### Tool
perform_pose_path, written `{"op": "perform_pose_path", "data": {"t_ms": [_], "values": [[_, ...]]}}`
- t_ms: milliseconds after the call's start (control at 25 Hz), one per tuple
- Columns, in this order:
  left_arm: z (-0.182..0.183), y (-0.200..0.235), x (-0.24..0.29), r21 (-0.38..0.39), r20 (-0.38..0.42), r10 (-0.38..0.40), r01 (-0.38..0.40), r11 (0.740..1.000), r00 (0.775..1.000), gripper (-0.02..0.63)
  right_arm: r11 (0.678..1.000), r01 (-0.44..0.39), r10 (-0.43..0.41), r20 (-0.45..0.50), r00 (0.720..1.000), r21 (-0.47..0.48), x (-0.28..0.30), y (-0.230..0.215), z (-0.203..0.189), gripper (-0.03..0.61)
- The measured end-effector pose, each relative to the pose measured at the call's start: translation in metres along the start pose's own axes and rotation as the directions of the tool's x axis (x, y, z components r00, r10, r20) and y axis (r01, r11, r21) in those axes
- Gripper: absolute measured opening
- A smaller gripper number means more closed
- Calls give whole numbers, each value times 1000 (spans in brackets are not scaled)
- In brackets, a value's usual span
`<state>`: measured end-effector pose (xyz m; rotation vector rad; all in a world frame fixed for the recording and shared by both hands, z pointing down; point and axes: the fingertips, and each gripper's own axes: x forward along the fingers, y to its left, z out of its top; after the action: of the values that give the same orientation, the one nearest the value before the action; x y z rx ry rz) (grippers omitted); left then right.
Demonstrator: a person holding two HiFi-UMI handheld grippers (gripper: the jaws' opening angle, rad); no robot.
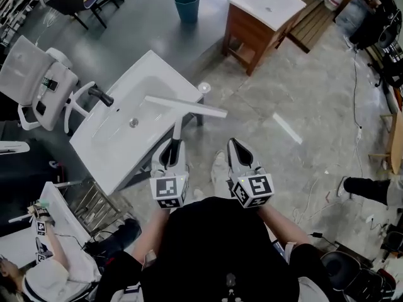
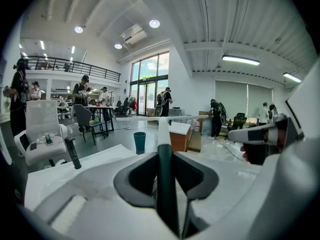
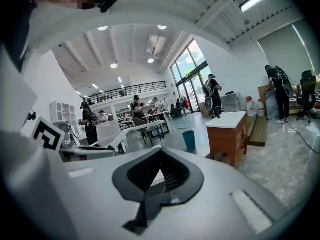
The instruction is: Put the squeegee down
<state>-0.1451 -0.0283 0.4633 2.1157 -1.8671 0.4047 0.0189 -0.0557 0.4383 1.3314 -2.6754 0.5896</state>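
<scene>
A squeegee with a long white blade (image 1: 186,106) and a dark handle is held out over the front edge of a white sink basin (image 1: 119,140). My left gripper (image 1: 174,145) is shut on the handle. In the left gripper view the dark handle (image 2: 164,179) runs between the jaws of my left gripper (image 2: 165,156), and the white blade (image 2: 150,118) lies crosswise ahead. My right gripper (image 1: 234,145) hangs beside it on the right, shut with nothing in it. The right gripper view shows my right gripper (image 3: 159,151) with its tips together and bare.
A black faucet (image 1: 101,95) stands on the basin. A wooden cabinet with a white top (image 1: 261,24) and a teal bin (image 1: 187,6) stand farther off. A white office chair (image 1: 34,74) is at the left, a person (image 1: 50,263) at lower left. Cables lie on the floor at the right (image 1: 356,87).
</scene>
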Motion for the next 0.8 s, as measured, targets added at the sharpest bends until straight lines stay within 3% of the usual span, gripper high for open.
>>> {"op": "perform_pose_path", "data": {"t_ms": [400, 800], "values": [[41, 23, 71, -26, -10, 129, -129, 991, 992, 106, 996, -94, 93, -25, 995, -5, 83, -54, 38, 3], [32, 52, 109, -16, -47, 207, -208, 978, 977, 106, 987, -159, 158, -66, 985, -17, 132, -69, 45, 3]]}}
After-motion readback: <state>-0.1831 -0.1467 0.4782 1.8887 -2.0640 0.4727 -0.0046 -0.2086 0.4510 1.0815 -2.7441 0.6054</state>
